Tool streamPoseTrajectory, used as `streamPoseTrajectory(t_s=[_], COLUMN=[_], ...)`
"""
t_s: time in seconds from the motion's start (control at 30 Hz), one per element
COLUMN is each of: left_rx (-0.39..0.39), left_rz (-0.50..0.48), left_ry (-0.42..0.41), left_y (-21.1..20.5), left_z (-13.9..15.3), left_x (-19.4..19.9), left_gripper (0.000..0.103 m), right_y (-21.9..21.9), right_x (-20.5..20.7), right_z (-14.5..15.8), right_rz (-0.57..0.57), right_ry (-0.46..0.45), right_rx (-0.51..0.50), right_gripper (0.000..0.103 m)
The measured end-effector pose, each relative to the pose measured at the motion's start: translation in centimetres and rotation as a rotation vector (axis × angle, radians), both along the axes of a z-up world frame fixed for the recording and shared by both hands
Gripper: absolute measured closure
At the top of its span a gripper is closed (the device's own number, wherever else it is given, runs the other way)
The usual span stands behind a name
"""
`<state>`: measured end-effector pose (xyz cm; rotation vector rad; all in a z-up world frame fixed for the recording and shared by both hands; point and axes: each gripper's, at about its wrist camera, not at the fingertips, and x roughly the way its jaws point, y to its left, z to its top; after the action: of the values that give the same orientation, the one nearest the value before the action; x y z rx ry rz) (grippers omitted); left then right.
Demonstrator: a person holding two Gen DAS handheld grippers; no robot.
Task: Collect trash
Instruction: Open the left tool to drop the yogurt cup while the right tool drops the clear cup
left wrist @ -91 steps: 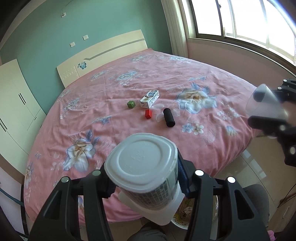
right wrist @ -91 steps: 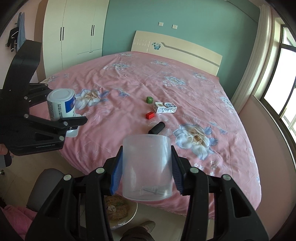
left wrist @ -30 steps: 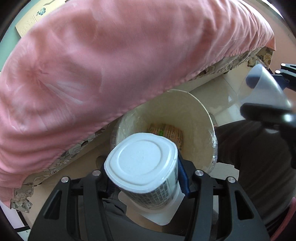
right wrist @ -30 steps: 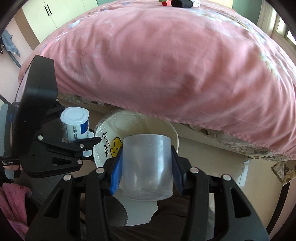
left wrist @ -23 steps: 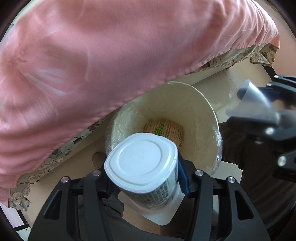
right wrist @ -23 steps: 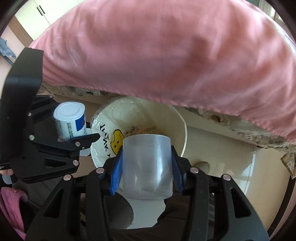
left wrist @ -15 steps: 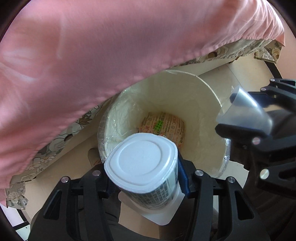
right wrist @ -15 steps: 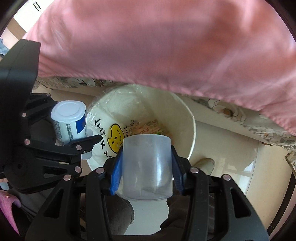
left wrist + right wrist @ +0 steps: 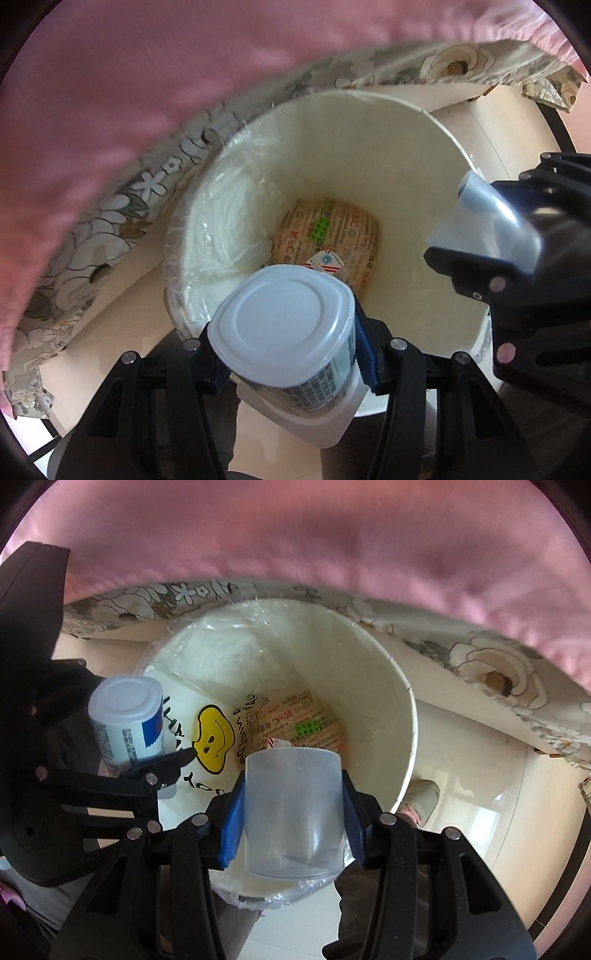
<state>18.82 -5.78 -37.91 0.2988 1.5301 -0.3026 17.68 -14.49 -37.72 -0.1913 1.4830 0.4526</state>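
We grip a white yogurt cup (image 9: 284, 325) in our left jaws and a clear cup (image 9: 293, 808) in our right, both bottoms pointing down into the bin (image 9: 402, 716).

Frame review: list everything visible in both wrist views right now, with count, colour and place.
Bin: one, cream, clear liner, on the floor beside the bed.
Wrapper: one, printed tan with a green patch, at the bin's bottom.
Small packet: one, white and red, on the wrapper.
Bag: one, white with a yellow smiley, inside the bin's left wall.
Bedspread: one, pink, overhanging above the bin.
Bed skirt: one, beige floral, under the bedspread.
Yogurt cup: one, white with a blue label, upside down over the bin.
Plastic cup: one, clear, over the bin.
Shoe: one, pale, right of the bin.
Left claw: black, shut on the yogurt cup.
Right claw: black, shut on the plastic cup.
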Motion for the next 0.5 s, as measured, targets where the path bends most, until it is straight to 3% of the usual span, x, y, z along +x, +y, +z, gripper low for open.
streamPoseTrajectory(t_s=[0.4,0.5], left_rx=[0.008,0.021], left_rz=[-0.006,-0.018], left_ry=[0.061,0.065], left_y=[0.2,0.0], left_z=[-3.1,-3.5], left_x=[0.5,0.5], left_gripper=[0.046,0.039], right_y=[0.4,0.3], right_x=[1.0,1.2], right_z=[-2.5,-3.1], right_rz=[0.017,0.015], right_ry=[0.049,0.075], right_rx=[-0.039,-0.041], right_gripper=[0.055,0.054])
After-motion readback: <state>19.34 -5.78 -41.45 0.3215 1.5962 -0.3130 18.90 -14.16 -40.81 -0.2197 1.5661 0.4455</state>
